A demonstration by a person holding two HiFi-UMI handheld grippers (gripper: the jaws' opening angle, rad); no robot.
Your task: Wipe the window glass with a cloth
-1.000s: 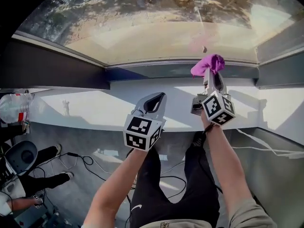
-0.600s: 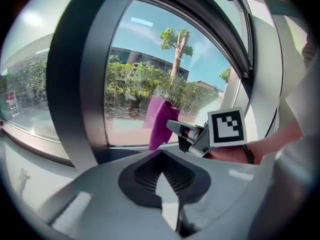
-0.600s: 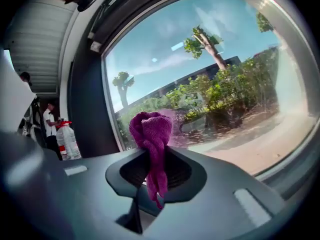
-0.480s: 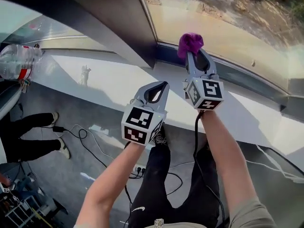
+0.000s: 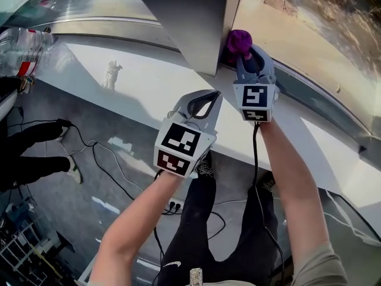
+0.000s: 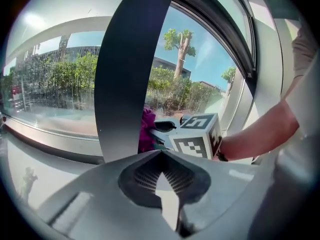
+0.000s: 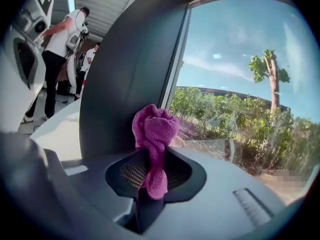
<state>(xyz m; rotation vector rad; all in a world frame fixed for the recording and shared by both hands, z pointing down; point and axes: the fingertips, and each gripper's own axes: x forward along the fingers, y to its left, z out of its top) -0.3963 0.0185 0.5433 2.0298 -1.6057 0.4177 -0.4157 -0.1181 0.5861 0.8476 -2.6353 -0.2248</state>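
White sill [image 5: 149,91], window glass [image 5: 297,46], right hand-held gripper [image 5: 249,58] pinching cloth [image 5: 239,42], left hand-held gripper [image 5: 213,96] clenched

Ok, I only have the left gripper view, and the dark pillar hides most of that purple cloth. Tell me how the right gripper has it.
Observer: The right gripper is shut on the crumpled magenta cloth. A bunch stands above the jaws and a short tail hangs down between them.
Operator: Now give me where that bunch sits against the window.
Observer: In the head view it is at the foot of the dark grey pillar, right where the pillar meets the window glass. I cannot tell whether it touches the pane.
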